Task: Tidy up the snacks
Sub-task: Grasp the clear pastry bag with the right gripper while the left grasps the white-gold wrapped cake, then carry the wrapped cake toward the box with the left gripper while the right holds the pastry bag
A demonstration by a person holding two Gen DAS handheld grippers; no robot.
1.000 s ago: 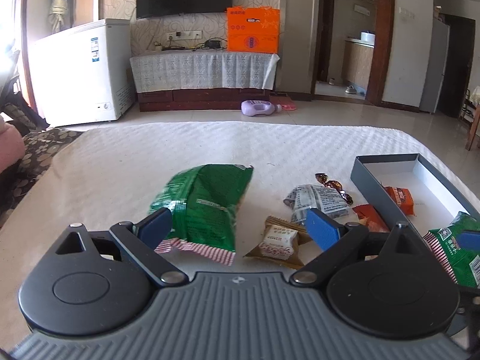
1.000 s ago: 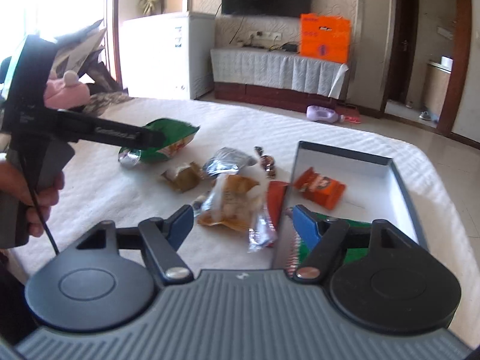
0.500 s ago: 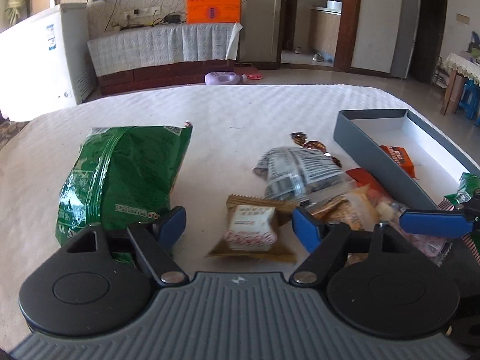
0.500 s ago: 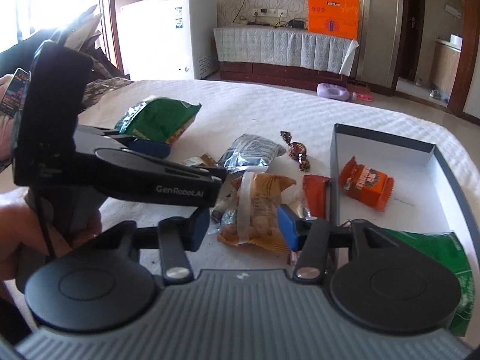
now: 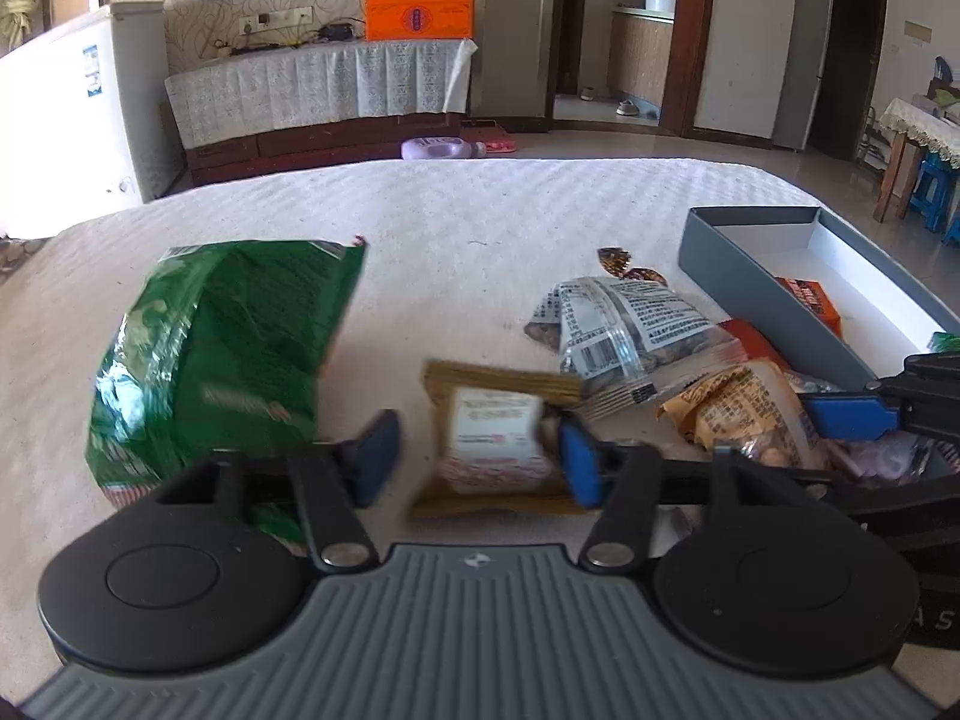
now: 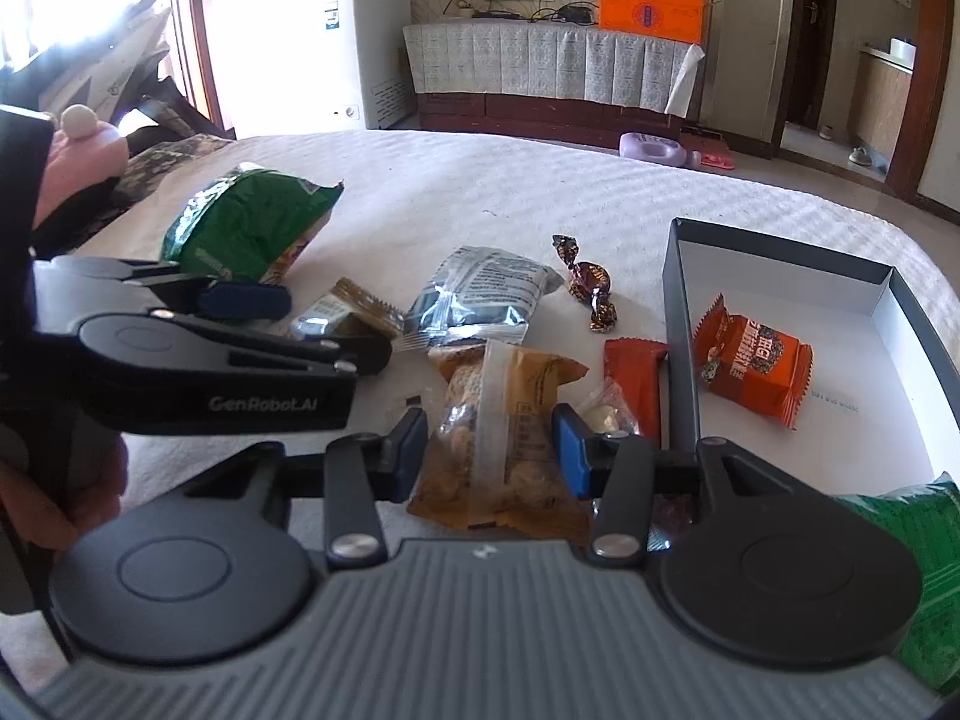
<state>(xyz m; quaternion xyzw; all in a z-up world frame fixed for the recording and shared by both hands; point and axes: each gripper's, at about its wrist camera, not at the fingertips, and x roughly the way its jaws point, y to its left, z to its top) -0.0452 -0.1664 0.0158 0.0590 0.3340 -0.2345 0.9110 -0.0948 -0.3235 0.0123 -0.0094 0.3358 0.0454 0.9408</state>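
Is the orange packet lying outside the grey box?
No, the orange packet lies on the white floor inside the grey box.

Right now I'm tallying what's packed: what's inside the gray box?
The gray box holds an orange snack packet and a green bag, partly hidden behind the right claw.

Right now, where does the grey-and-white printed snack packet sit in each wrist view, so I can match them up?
Left wrist view: the grey-and-white packet lies right of centre, beyond the left gripper.
Right wrist view: it lies at mid-frame, beyond the right gripper.
Shared landmark: the dark twisted candy, just past the packet toward the grey box.
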